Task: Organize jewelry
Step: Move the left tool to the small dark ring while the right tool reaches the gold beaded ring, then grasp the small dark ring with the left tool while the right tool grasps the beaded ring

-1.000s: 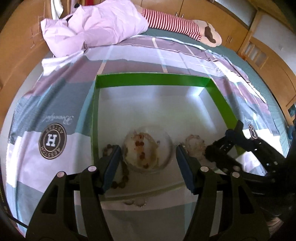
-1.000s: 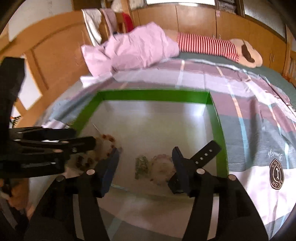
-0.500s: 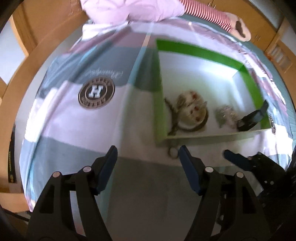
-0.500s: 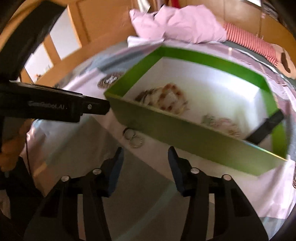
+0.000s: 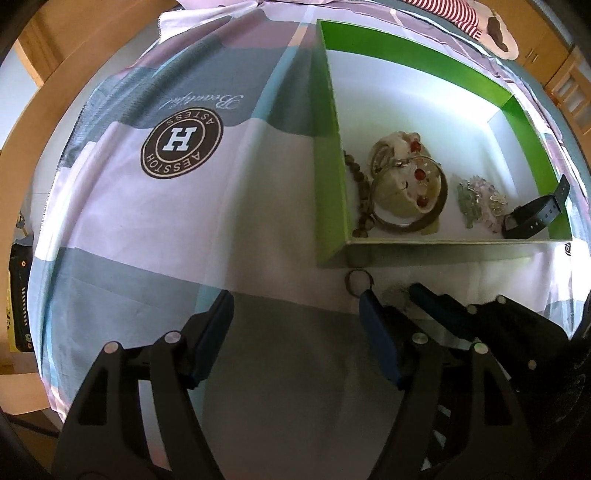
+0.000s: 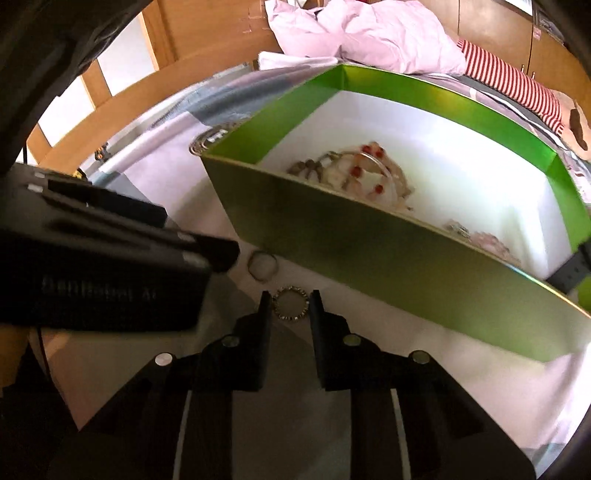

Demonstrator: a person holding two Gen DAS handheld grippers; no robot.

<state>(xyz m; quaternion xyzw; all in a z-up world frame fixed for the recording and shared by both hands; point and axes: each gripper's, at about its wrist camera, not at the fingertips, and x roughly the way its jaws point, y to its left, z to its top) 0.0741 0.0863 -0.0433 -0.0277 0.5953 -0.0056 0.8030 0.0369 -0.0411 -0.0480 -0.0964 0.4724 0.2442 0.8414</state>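
We bracket the beaded ring outside the box.

Left gripper (image 5: 295,325) hangs wide apart. Our right gripper (image 6: 290,308) stands narrowly parted around the beaded ring (image 6: 290,303), the green box (image 6: 369,236) just ahead; we should close gently, centred, then lift clear.

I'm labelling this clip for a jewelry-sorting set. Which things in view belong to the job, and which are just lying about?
Belongs to the job:
- green box
- beaded ring between the right gripper fingers
- plain ring outside the box
- bangle and bead pile
- black strap
- left gripper, open

Just lying about:
- bedsheet
- pink duvet
- striped pillow
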